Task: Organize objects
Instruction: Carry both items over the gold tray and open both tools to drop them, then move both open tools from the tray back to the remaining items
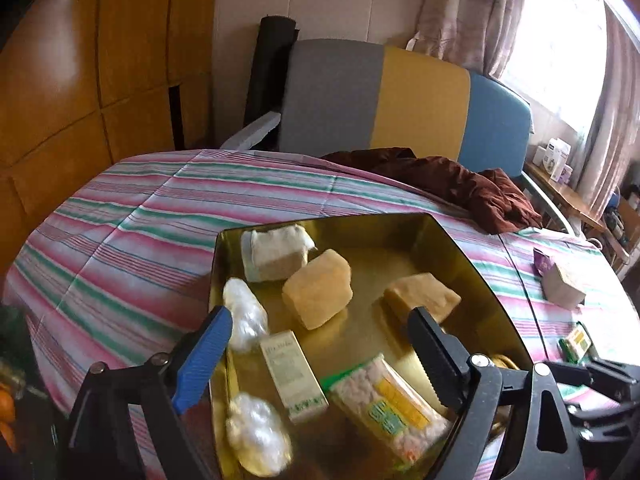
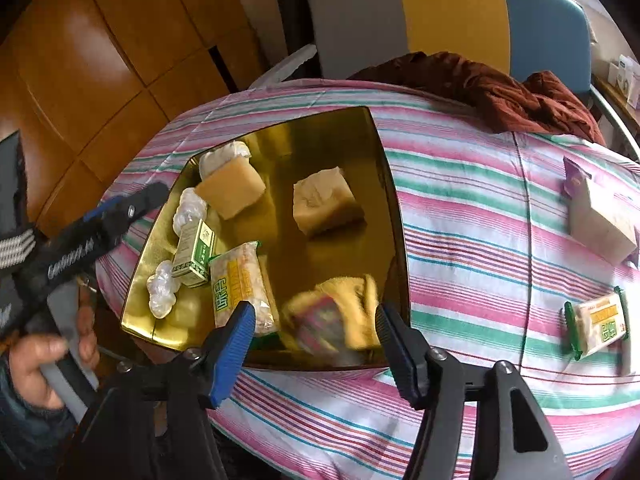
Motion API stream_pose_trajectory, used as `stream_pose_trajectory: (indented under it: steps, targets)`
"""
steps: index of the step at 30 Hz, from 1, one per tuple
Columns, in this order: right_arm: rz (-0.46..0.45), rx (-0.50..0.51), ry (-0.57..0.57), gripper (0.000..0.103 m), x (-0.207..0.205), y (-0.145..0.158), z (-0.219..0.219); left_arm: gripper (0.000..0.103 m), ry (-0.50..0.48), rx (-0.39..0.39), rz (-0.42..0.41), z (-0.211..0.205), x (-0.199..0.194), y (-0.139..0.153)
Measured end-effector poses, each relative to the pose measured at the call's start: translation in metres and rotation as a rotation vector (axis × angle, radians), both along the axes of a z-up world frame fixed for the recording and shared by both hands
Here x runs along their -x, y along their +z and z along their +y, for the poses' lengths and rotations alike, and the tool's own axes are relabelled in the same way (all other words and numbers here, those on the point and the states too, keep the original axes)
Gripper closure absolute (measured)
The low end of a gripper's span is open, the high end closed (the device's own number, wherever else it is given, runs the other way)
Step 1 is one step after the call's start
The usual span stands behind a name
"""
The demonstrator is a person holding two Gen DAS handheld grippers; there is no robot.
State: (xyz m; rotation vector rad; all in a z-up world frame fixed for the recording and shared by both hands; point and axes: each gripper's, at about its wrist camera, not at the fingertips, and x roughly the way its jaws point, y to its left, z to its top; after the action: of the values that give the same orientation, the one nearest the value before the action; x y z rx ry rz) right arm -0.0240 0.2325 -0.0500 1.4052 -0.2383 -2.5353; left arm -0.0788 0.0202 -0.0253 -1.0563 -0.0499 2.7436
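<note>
A: We had the striped bed (image 2: 460, 208) filling most of both views, and on it the gold tray (image 2: 396, 216), already well stocked.

B: Right, and inside we counted tan soap-like blocks (image 1: 318, 288), a green-and-white carton (image 1: 292, 376), a yellow snack packet (image 1: 390, 404) and clear plastic wads (image 1: 244, 316) along the left wall.

A: We judged the step as a drop just made. Our right gripper (image 2: 316, 320) hung over the tray's near corner with its fingers spread, and a blurred yellow-and-pink bundle (image 2: 336, 320) lay in the tray between them, not pinched as far as we could tell.

B: Same on the other side: our left gripper (image 1: 320, 336) had its fingers spread wide over the tray, nothing clamped, the carton and packet lying loose beneath.

A: So both were empty. What was left outside the tray?

B: Out on the bed to the right we still had a pale box with a purple flap (image 2: 600, 216) and, nearer, a second snack packet (image 2: 598, 324) with green ends. Both sat well apart from the tray.

A: Then the next move, as we read it, called for our right gripper to swing over to that packet, settle its spread fingers across the narrow sides, and close gently; the wrapper looked soft and slippery.
</note>
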Motion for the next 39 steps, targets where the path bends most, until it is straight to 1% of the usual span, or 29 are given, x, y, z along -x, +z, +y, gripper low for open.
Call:
stream_pose_trajectory:
  steps: [4,8,12,19,22,26,29,32,39]
  targets:
    - [0.044,-0.033,-0.014,0.039,-0.006,0.007,-0.005,0.013,-0.016,0.006,0.009,0.008,-0.016,0.003]
    - [0.081,-0.047,-0.017,0.039,-0.010,0.012,-0.009,0.010,-0.024,0.026,0.035,0.013,-0.028,0.010]
    - [0.106,-0.053,-0.024,0.039,-0.013,0.017,-0.009,0.009,-0.027,0.038,0.051,0.017,-0.036,0.014]
    - [0.140,-0.081,-0.054,0.039,-0.016,0.022,-0.004,0.009,-0.029,0.036,0.050,0.018,-0.041,0.015]
    - [0.149,-0.049,-0.073,0.039,-0.018,0.024,0.003,0.009,-0.019,0.035,0.052,0.016,-0.042,0.016]
    - [0.138,-0.072,-0.112,0.039,-0.021,0.024,0.015,0.009,-0.007,0.033,0.047,0.011,-0.041,0.015]
    - [0.112,-0.080,-0.144,0.039,-0.021,0.019,0.024,0.009,-0.008,0.033,0.040,0.011,-0.041,0.013]
    - [0.102,-0.078,-0.148,0.039,-0.021,0.015,0.026,0.008,-0.019,0.034,0.037,0.014,-0.042,0.013]
    - [0.111,-0.078,-0.138,0.039,-0.021,0.015,0.022,0.008,-0.049,0.033,0.041,0.024,-0.046,0.016]
